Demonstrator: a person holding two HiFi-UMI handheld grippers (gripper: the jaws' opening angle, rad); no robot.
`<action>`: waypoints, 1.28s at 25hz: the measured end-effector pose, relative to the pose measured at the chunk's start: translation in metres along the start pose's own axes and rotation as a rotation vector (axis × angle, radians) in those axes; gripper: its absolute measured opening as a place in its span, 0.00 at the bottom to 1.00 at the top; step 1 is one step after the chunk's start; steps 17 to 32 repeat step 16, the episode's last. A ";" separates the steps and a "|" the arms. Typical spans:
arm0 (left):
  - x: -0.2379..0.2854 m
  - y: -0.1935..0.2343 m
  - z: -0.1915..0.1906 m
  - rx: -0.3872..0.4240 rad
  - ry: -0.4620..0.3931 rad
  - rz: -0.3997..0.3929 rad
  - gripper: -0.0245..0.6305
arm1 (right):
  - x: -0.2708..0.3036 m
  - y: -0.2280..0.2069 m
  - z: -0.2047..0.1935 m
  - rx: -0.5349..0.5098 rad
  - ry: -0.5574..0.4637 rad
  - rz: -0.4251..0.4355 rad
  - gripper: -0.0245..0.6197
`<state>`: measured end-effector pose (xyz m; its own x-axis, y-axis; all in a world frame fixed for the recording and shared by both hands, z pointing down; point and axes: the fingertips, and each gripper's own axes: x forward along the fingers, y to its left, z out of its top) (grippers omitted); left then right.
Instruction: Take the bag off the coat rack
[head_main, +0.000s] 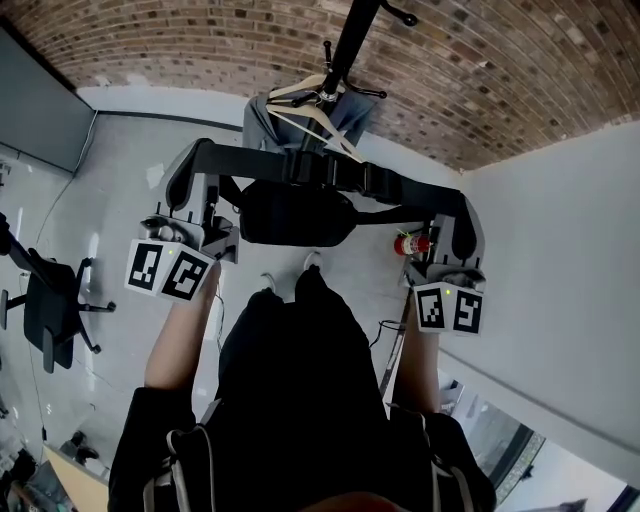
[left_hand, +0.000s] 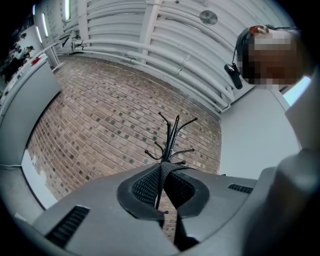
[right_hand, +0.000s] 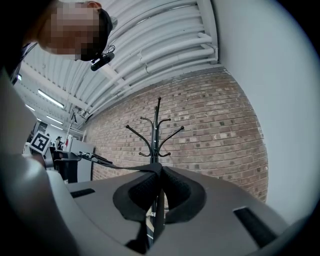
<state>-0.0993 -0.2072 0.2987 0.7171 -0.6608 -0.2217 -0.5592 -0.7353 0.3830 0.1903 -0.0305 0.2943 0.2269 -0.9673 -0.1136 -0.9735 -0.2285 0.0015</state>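
Observation:
A black bag (head_main: 295, 215) hangs by its black strap (head_main: 330, 170), which is stretched level between my two grippers in the head view. My left gripper (head_main: 192, 170) is shut on the strap's left end, and the webbing shows pinched between its pads (left_hand: 145, 185). My right gripper (head_main: 462, 212) is shut on the right end, where the strap (right_hand: 125, 168) runs off to the left from its pads (right_hand: 177, 192). The black coat rack (head_main: 350, 45) stands just beyond the strap. In both gripper views the coat rack (left_hand: 172, 140) (right_hand: 156, 132) stands apart, with its upper hooks bare.
A wooden hanger (head_main: 315, 115) and a grey garment (head_main: 262, 125) hang low on the rack. A brick wall (head_main: 200, 45) runs behind it, with a white wall (head_main: 560, 250) at the right. A red extinguisher (head_main: 410, 243) stands on the floor, and an office chair (head_main: 50, 300) at the left.

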 end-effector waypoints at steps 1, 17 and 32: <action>0.001 0.001 -0.001 -0.012 0.001 0.000 0.07 | 0.001 0.000 0.001 0.006 -0.006 0.005 0.07; 0.018 -0.003 0.000 0.012 0.007 0.002 0.07 | 0.017 -0.010 0.019 0.012 -0.057 0.032 0.07; 0.018 -0.003 0.000 0.012 0.007 0.002 0.07 | 0.017 -0.010 0.019 0.012 -0.057 0.032 0.07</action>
